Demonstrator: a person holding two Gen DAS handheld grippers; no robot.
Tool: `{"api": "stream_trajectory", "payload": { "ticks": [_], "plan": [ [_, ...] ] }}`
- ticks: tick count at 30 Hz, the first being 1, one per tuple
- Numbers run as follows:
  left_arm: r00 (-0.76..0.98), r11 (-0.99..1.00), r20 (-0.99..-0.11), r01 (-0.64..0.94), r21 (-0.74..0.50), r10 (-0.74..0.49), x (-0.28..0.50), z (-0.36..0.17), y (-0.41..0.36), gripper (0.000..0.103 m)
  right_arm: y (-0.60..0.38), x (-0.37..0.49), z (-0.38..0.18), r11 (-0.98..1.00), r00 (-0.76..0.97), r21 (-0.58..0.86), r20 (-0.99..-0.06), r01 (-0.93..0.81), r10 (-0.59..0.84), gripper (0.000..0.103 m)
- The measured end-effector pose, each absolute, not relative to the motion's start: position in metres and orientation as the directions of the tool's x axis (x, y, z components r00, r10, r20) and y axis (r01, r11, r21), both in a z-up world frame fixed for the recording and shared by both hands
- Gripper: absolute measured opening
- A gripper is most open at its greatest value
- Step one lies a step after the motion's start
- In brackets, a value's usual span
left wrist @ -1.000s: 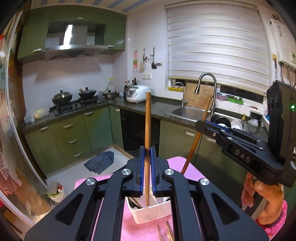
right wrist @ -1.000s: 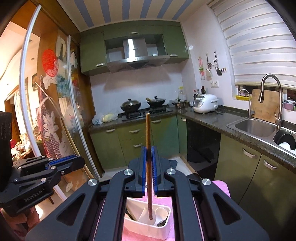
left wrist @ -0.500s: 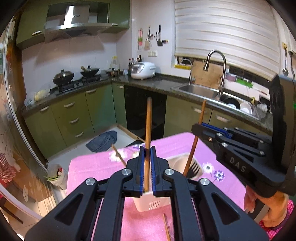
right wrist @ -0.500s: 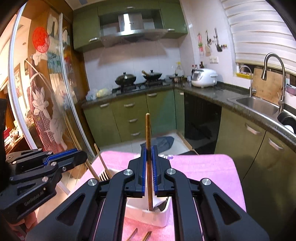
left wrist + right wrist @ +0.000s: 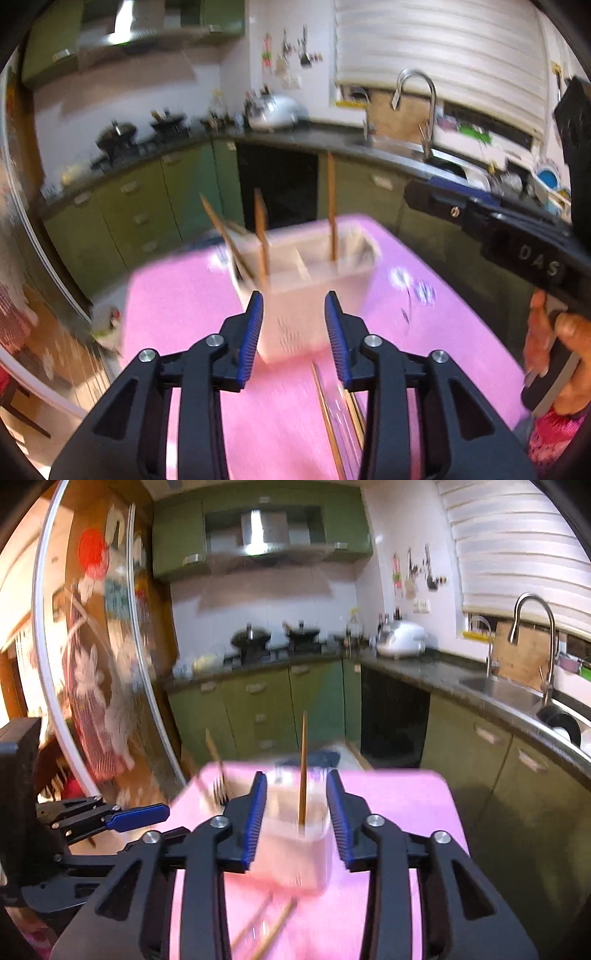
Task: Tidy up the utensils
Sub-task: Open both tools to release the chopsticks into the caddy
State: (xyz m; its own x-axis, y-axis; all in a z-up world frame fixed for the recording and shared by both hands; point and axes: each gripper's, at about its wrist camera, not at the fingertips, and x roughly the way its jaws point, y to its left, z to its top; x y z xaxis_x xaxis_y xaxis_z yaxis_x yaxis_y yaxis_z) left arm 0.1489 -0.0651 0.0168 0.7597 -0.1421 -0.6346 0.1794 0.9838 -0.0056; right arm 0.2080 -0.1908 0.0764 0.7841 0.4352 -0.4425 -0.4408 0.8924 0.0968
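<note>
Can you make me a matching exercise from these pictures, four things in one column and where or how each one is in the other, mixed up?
Things:
1. left gripper
2. white utensil caddy
3. loose chopsticks
4. rice cooker

Places or states:
A. lying flat on the pink tablecloth
B. open, holding nothing
C. on the dark countertop
D. standing on the table with chopsticks upright in it

Pairs: 1-B, 2-D, 3-A, 4-C
</note>
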Motion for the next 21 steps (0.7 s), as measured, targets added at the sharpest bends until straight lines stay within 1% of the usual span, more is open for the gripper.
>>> {"api": "stream_trajectory", "payload": {
  "ticks": [3, 4, 6, 10, 15, 18, 21],
  "plan": [
    [0.693, 0.98, -0.702, 0.196, -0.034, -0.163, 0.138, -0.023, -0.07, 0.033, -0.197, 0.193, 0.039, 0.902, 0.755, 0.084, -0.517, -0.424, 0.403, 0.034],
    [0.662, 0.98, -0.732, 0.194, -0.042, -0.162, 0.134, -0.043, -0.071, 0.033, -0.201, 0.19, 0.026, 0.906, 0.744, 0.09, -0.54, -0.413, 0.393, 0.034],
    [0.614, 0.979, -0.769, 0.193, -0.072, -0.178, 0.129, -0.067, -0.069, 0.032, -0.211, 0.188, 0.004, 0.911, 0.719, 0.121, -0.577, -0.394, 0.388, 0.034],
    [0.54, 0.979, -0.822, 0.176, -0.102, -0.182, 0.124, -0.107, -0.071, 0.03, -0.226, 0.19, -0.022, 0.917, 0.696, 0.161, -0.607, -0.365, 0.384, 0.034],
    [0.529, 0.982, -0.834, 0.173, -0.075, -0.157, 0.126, -0.121, -0.08, 0.03, -0.231, 0.192, -0.032, 0.917, 0.687, 0.162, -0.618, -0.364, 0.382, 0.034],
    [0.516, 0.983, -0.844, 0.169, -0.065, -0.144, 0.13, -0.126, -0.083, 0.03, -0.227, 0.197, -0.03, 0.917, 0.678, 0.167, -0.628, -0.363, 0.382, 0.034],
    [0.507, 0.983, -0.851, 0.174, -0.055, -0.137, 0.133, -0.131, -0.084, 0.03, -0.224, 0.199, -0.042, 0.917, 0.653, 0.168, -0.656, -0.361, 0.378, 0.034]
  ]
}}
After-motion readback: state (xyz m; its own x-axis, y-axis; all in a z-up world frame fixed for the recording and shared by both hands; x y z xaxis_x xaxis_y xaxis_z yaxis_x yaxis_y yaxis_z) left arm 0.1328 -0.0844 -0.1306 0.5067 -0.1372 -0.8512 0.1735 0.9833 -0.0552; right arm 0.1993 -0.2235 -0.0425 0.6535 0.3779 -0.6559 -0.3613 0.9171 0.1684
